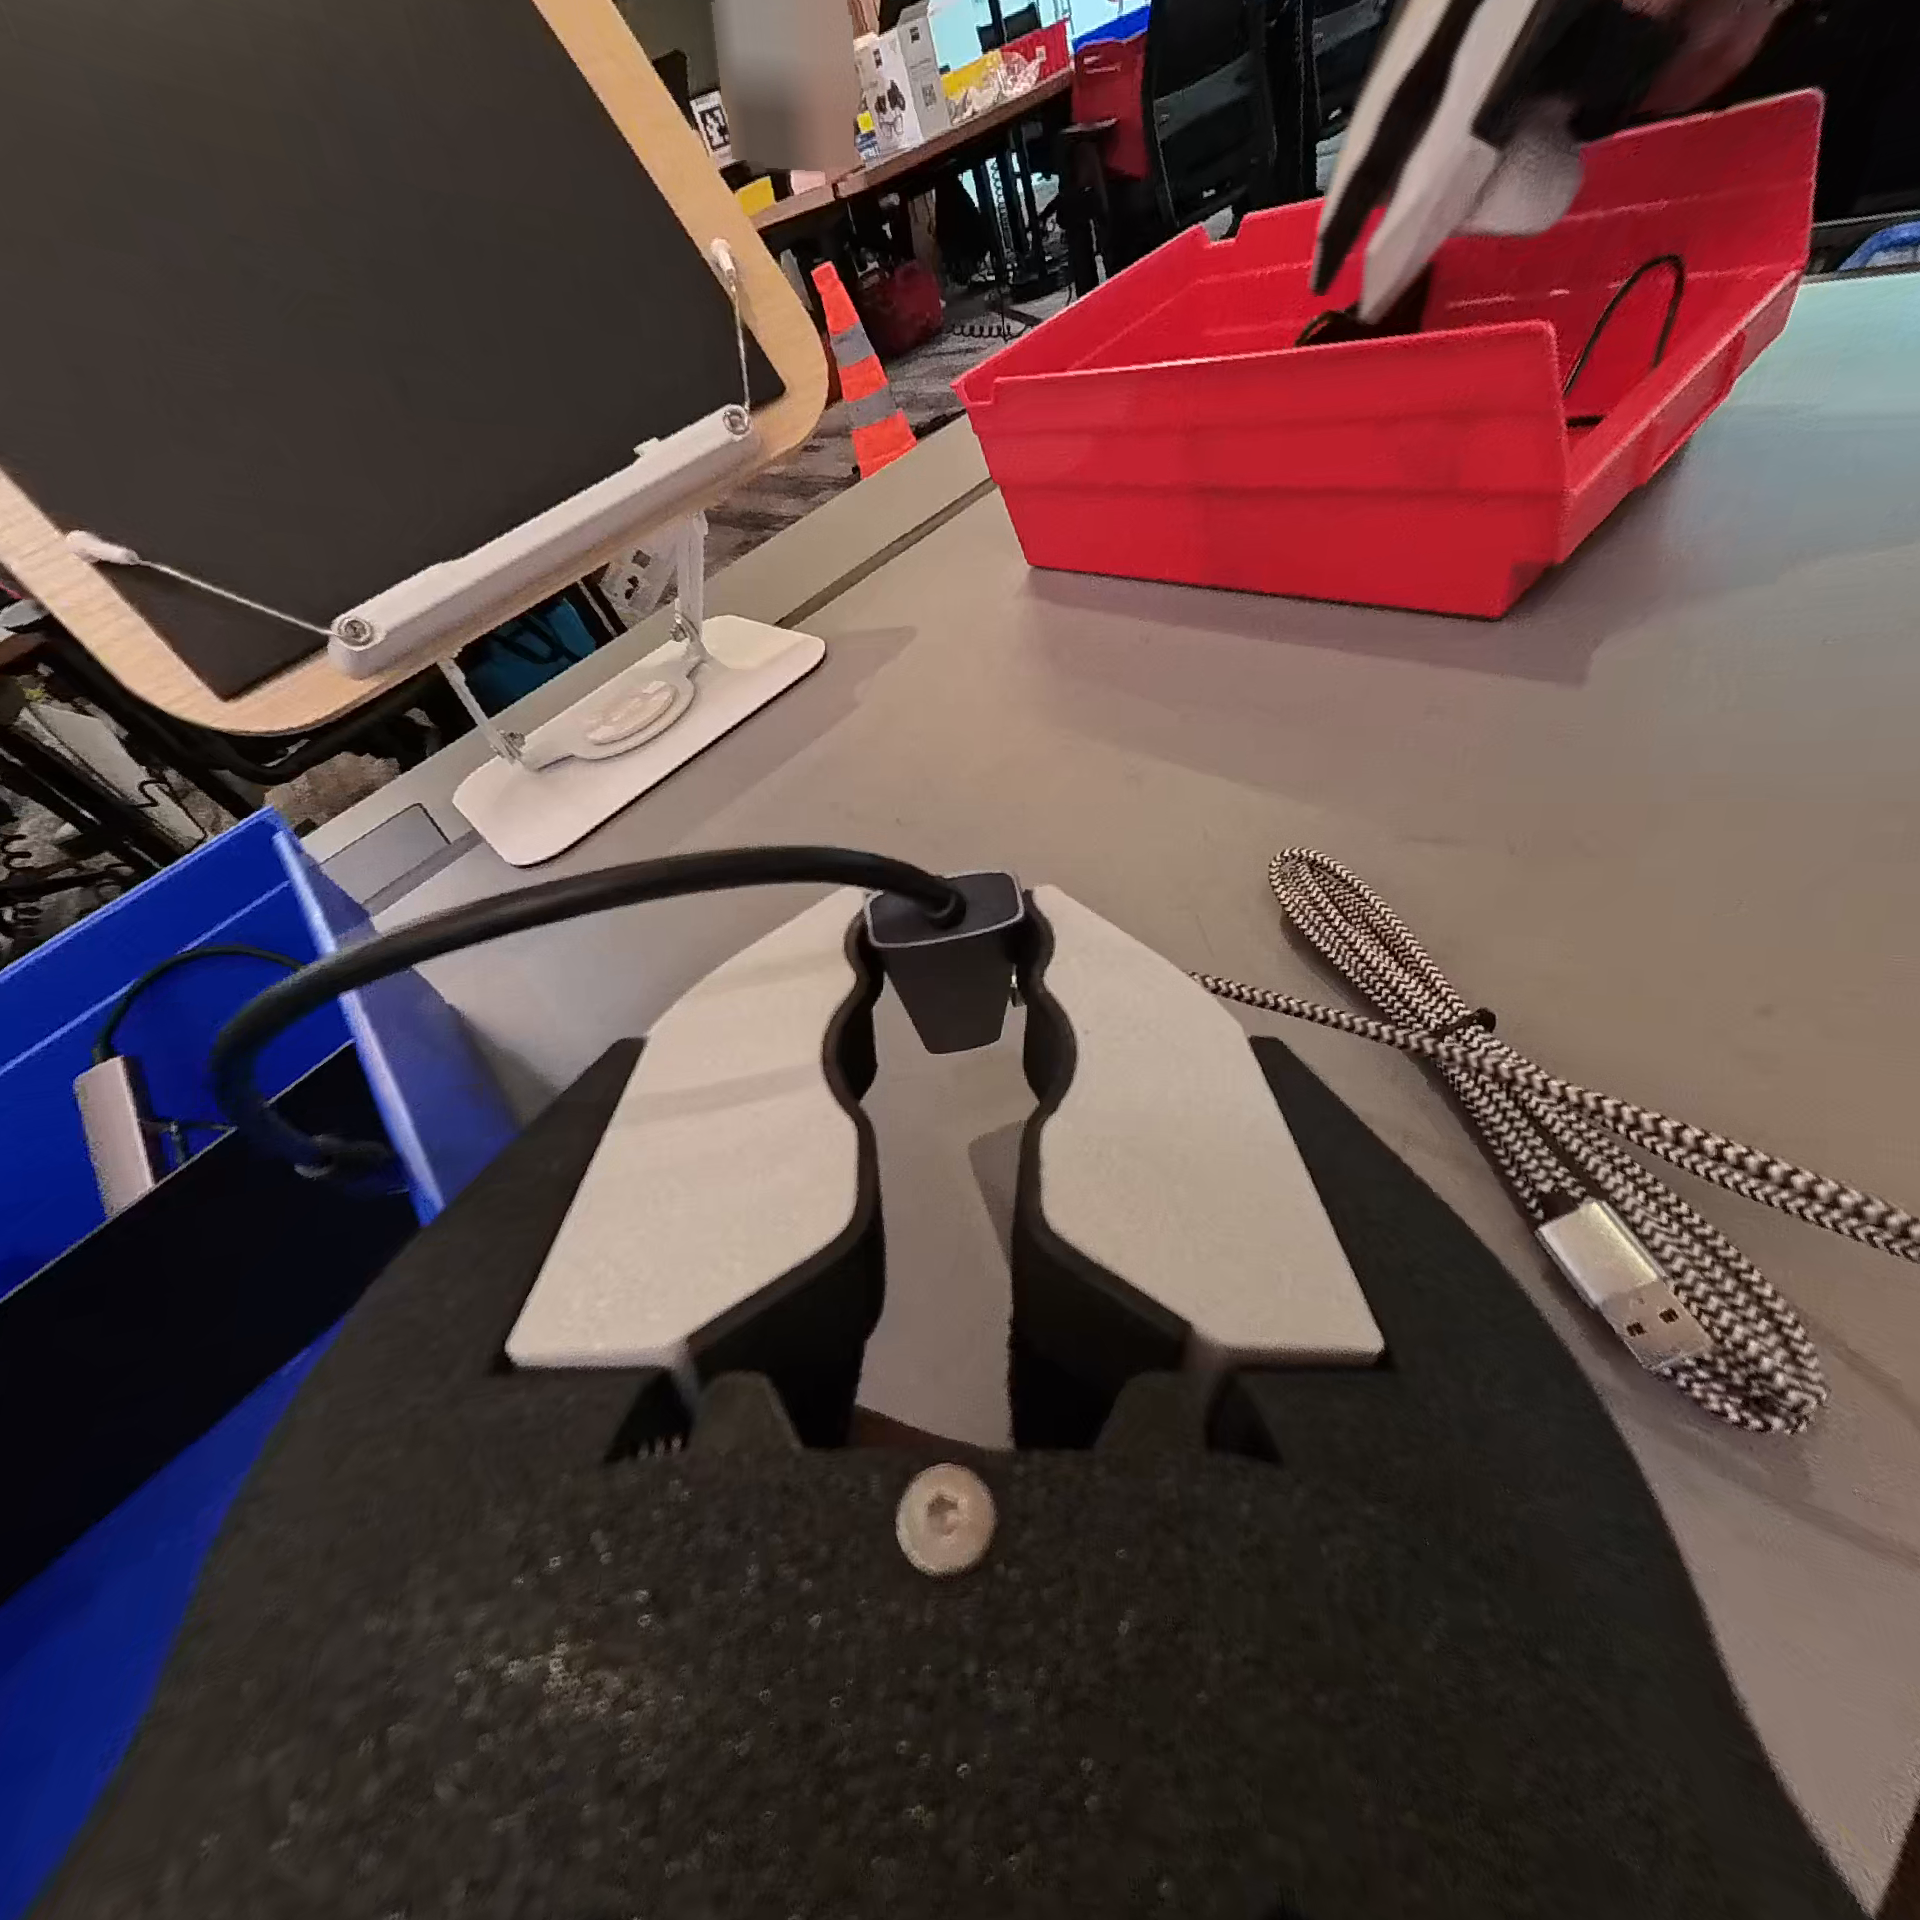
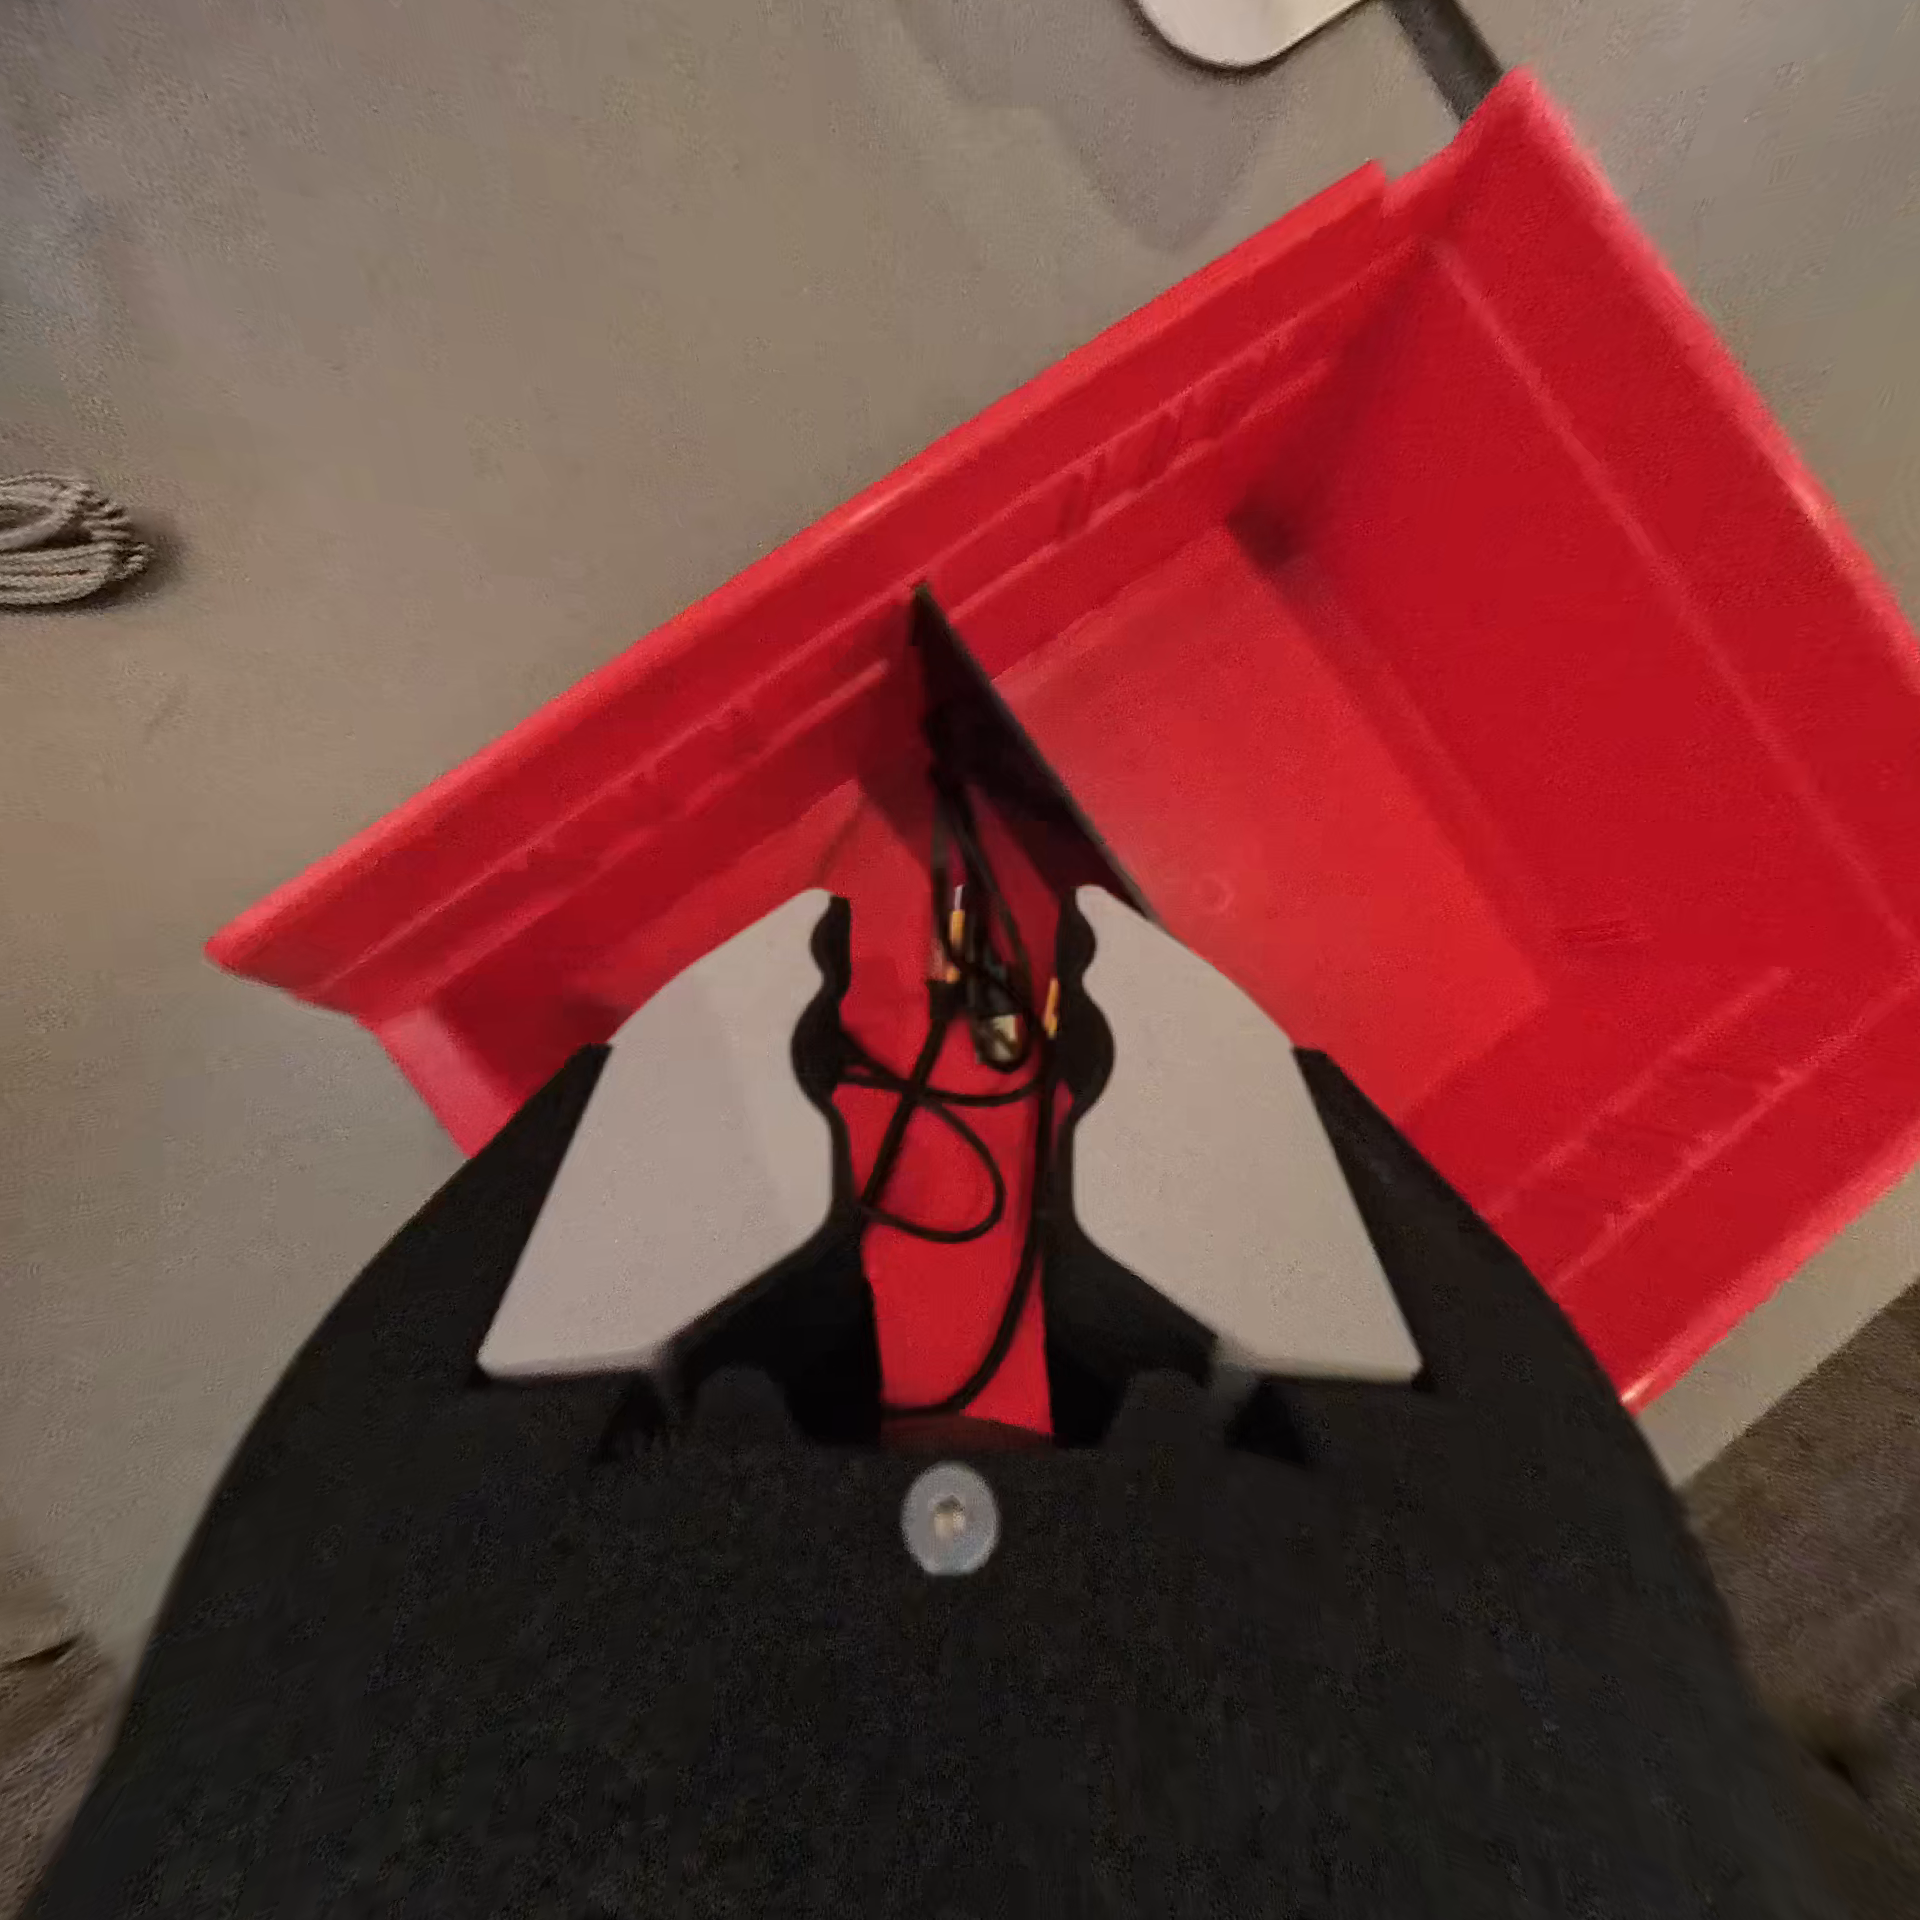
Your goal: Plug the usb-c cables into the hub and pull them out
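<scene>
the left gripper (image 1: 951,961) is clamped on a dark grey hub (image 1: 948,971), which is pinched near the tips of the two fingers and held above the grey worktop (image 1: 1351,748). a black lead (image 1: 582,904) is seen leaving the far end of the hub and curving left into a blue bin (image 1: 156,997), where a silver connector block (image 1: 109,1138) is lodged against a black divider. to the right of this gripper, a coiled black-and-white braided cable (image 1: 1538,1132) with a silver plug is laid flat on the worktop, well apart from the fingers.

the right gripper (image 2: 956,935) is parted and nothing is gripped by it. it is pointed down into a red bin (image 2: 1507,582), and thin black usb-c cables (image 2: 935,1132) with orange-tipped plugs are seen between its fingers, lying on the bin floor beside a black divider (image 2: 997,758). whether the fingertips are touching the cables cannot be told, as the view is blurred. in the left wrist view this gripper (image 1: 1361,281) is seen dipped into the red bin (image 1: 1278,488) on the far side of the worktop. a tablet on a white stand (image 1: 623,748) is placed at the far left.
</scene>
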Demonstrator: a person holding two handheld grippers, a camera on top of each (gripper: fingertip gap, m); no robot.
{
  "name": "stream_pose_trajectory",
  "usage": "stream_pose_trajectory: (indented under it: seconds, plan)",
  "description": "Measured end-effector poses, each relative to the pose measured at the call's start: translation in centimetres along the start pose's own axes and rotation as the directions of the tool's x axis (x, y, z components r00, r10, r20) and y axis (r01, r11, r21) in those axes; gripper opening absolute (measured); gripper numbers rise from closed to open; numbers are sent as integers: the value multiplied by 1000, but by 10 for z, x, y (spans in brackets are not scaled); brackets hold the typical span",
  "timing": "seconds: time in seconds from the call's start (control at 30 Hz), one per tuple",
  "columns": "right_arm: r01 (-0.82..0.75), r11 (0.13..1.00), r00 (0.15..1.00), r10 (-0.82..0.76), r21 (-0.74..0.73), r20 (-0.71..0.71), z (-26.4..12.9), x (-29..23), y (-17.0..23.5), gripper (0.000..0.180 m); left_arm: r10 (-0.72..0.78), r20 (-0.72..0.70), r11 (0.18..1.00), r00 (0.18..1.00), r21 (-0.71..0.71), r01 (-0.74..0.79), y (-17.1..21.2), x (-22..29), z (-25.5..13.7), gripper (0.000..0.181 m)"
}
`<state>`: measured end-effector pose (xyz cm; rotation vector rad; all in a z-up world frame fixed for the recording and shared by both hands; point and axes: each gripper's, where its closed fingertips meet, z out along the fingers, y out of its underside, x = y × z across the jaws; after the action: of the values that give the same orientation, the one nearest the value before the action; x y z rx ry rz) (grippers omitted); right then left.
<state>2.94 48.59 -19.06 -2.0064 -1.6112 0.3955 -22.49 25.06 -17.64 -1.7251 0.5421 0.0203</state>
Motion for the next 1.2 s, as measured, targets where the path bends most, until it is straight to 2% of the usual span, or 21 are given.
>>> stream_pose_trajectory:
  seconds: [0.07, 0.1, 0.17, 0.23, 0.3, 0.43, 0.5, 0.53, 0.6, 0.67, 0.77, 0.83, 0.87, 0.93, 0.97, 1.0, 1.1, 1.2]
  plan:
    - [-5, 1000, 1000, 5, -4, 16, 13, -1, -7, 44, 5, -7, 1000, 1000, -4, -5, 0, 2, 2, 23]
    - [-9, 1000, 998, 10, -20, 56, 20, -6, -6, 34, 9, -7, 1000, 1000, -6, -9, 0, 3, 3, 23]
    - [7, 996, 997, 0, -86, 81, 28, -10, 6, 1, 19, -10, 1000, 1000, -12, -19, 1, 4, 4, 23]
    - [3, 994, 1000, 1, -111, 31, 25, -4, 18, 0, 28, -6, 1000, 1000, -12, -28, 1, 4, 3, 23]
    - [-45, 979, 999, 48, -200, 8, 19, 0, 46, 1, 25, -4, 1000, 1000, -12, -25, 2, 2, 2, 23]
    - [-169, 849, 986, 143, -500, -91, 19, 8, 114, 1, -57, -35, 998, 998, -2, 57, 5, 2, 3, 23]
    - [-195, 825, 981, 160, -530, -112, 21, 5, 118, 2, -99, -41, 995, 994, 8, 99, 3, 0, 4, 23]
    - [-211, 834, 977, 165, -510, -135, 20, 6, 112, 4, -111, -40, 993, 993, 19, 112, 1, -1, 4, 23]
    - [-251, 864, 966, 191, -437, -177, 11, 6, 92, 22, -136, -38, 990, 990, 43, 138, -4, -4, 0, 23]
    - [-287, 885, 941, 189, -367, -280, -13, 6, 72, 38, -171, -47, 982, 984, 71, 174, -9, -6, -3, 23]
    - [-293, 930, 853, 151, -220, -499, -64, -9, 35, 41, -206, -76, 970, 976, 117, 214, -18, -5, -8, 23]
    - [-247, 968, 827, 180, -56, -532, -82, -42, 1, 43, -229, -108, 959, 967, 147, 244, -24, -1, -10, 23]
    - [-218, 975, 846, 208, 39, -491, -81, -66, -19, 43, -252, -137, 949, 958, 156, 273, -27, 2, -11, 23]
    - [-136, 958, 937, 207, 254, -280, -60, -134, -68, 43, -289, -166, 935, 943, 165, 315, -30, 5, -12, 23]
    - [-90, 932, 975, 154, 351, -160, -46, -174, -91, 42, -291, -182, 933, 939, 162, 320, -32, 8, -12, 23]
    - [-43, 906, 990, 95, 420, -105, -32, -206, -107, 39, -285, -189, 936, 940, 159, 315, -32, 11, -11, 23]
    - [109, 875, 984, -29, 471, -175, 8, -260, -123, 36, -247, -195, 950, 949, 143, 276, -34, 20, -8, 23]
    - [185, 858, 969, -77, 479, -235, 36, -282, -129, 30, -200, -177, 969, 964, 112, 222, -33, 28, -4, 23]
